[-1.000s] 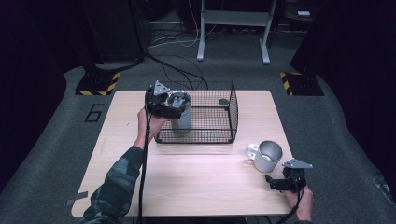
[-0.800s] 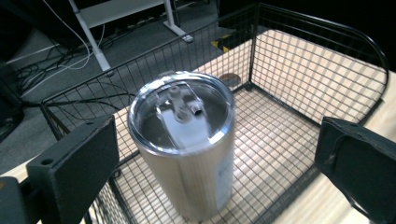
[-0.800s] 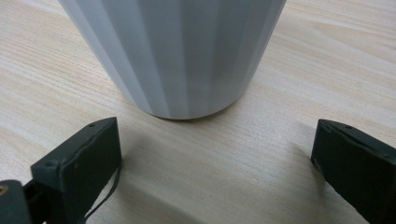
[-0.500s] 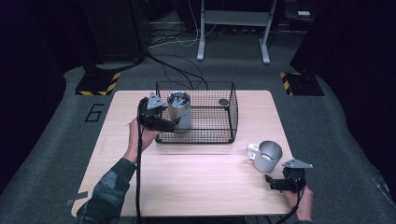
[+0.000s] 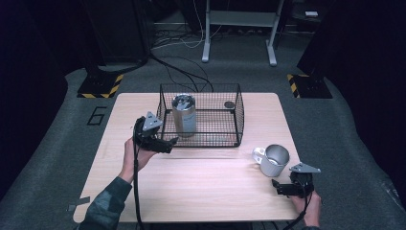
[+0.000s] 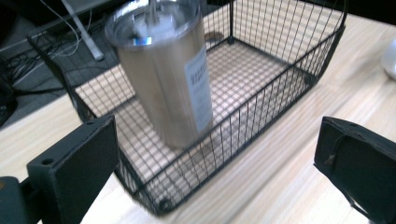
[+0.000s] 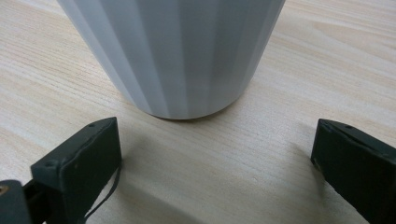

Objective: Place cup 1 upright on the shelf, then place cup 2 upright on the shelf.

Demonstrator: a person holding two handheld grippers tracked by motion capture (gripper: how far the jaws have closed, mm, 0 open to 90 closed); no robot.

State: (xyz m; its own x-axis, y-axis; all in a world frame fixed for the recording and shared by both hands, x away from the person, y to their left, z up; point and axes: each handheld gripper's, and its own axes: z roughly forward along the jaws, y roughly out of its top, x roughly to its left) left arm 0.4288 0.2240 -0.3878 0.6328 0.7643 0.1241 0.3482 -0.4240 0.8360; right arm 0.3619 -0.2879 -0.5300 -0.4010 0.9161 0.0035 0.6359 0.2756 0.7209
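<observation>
Left gripper [image 5: 167, 143]: held at the wire basket's [image 5: 237, 115] near-left corner, jaws spread, empty. Right gripper [image 5: 278, 187]: low on the table [image 5: 201, 177], near edge, jaws spread, pointing at the white mug [image 5: 272, 159]. Steel tumbler [image 5: 184, 115]: upright inside the basket, left end. Left gripper view adds the tumbler's pale label [image 6: 200, 88]. Right gripper view adds the mug's faceted wall, just beyond the jaws.

A brushed-metal tumbler [image 6: 163, 74] stands in a black wire basket [image 5: 238, 115]; the tabletop [image 5: 215, 187] is pale matt wood; the mug [image 7: 173, 51] looks smooth and matt.
</observation>
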